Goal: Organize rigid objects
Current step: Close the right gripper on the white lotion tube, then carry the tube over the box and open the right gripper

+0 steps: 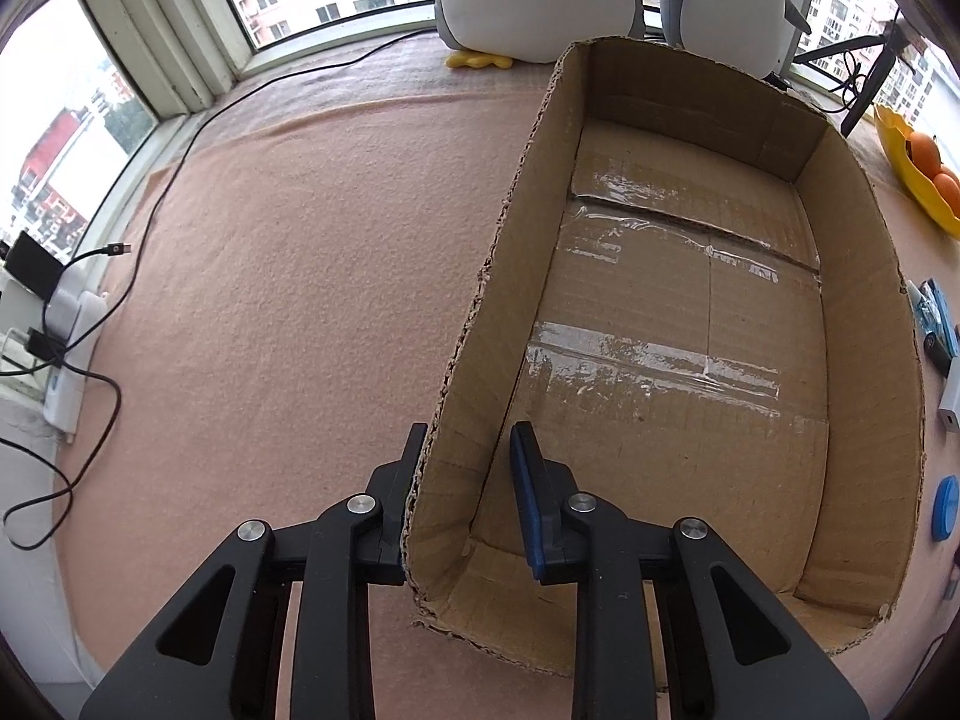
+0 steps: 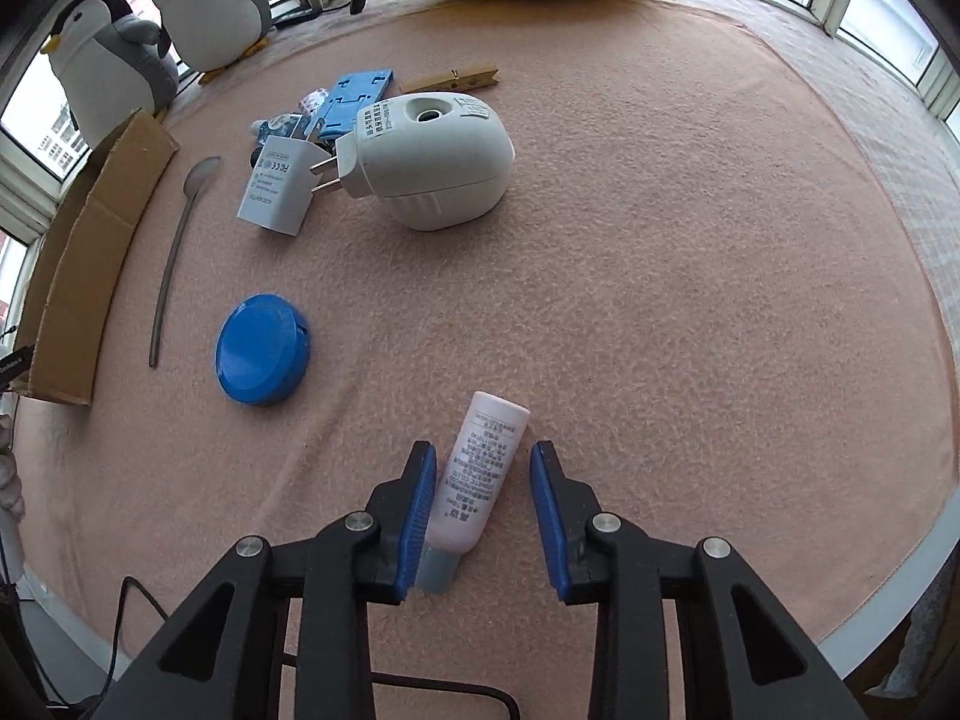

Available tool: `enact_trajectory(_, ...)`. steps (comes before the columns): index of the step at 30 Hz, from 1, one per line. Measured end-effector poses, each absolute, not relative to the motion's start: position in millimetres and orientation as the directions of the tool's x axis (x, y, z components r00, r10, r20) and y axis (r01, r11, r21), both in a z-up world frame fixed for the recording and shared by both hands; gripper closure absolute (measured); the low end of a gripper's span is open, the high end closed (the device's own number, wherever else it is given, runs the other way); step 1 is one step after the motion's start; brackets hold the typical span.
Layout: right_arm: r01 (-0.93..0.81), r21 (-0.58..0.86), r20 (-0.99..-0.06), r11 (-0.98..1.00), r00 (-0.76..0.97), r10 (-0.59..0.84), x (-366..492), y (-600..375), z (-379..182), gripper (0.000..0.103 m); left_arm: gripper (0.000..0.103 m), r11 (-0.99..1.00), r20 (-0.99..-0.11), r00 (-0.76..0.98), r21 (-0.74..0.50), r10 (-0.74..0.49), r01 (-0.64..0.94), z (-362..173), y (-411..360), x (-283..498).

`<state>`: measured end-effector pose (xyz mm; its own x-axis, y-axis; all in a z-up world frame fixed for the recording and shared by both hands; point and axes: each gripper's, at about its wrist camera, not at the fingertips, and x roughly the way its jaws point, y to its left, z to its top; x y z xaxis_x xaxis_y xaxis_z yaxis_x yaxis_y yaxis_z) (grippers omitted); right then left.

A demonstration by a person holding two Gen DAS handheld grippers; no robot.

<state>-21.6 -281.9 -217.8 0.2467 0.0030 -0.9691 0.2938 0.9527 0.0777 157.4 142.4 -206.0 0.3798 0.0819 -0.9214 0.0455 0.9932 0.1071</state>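
left gripper [image 1: 465, 438] clamps box wall [image 1: 474, 360] | right gripper [image 2: 483, 459] part-open, tube [image 2: 477, 474] between (left pad touching)

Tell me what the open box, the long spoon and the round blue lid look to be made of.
Box: brown corrugated cardboard, matte; ragged fluted edges and shiny clear tape strips across the floor.
Spoon: probably metal, dull grey with a soft sheen on the bowl; thin, even handle.
Blue lid: likely moulded plastic, smooth and semi-glossy, with a uniform colour and a raised rim.
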Motion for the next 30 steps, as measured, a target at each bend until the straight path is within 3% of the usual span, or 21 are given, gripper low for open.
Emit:
enact_trajectory(5, 0.269, 0.035, -0.968, 0.962, 0.248, -0.034, -20.4, -276.2, -217.5, 0.085, 0.079, 0.994, -0.919, 0.387, 0.104, 0.079, 0.045, -206.4, 142.2, 156.9)
enact_trajectory(17, 0.266, 0.066, -0.946, 0.962, 0.323, -0.025, -18.5, -271.9, -193.7, 0.085, 0.079, 0.993, -0.917, 0.392, 0.106, 0.079, 0.047, -207.0, 141.1, 155.9)
enact_trajectory(30, -0.027, 0.176, -0.847, 0.984, 0.506, 0.166, 39.0, -159.4, -113.9, 0.085, 0.079, 0.993, -0.913, 0.399, 0.107, 0.08, 0.046, -206.8, 140.6, 154.1)
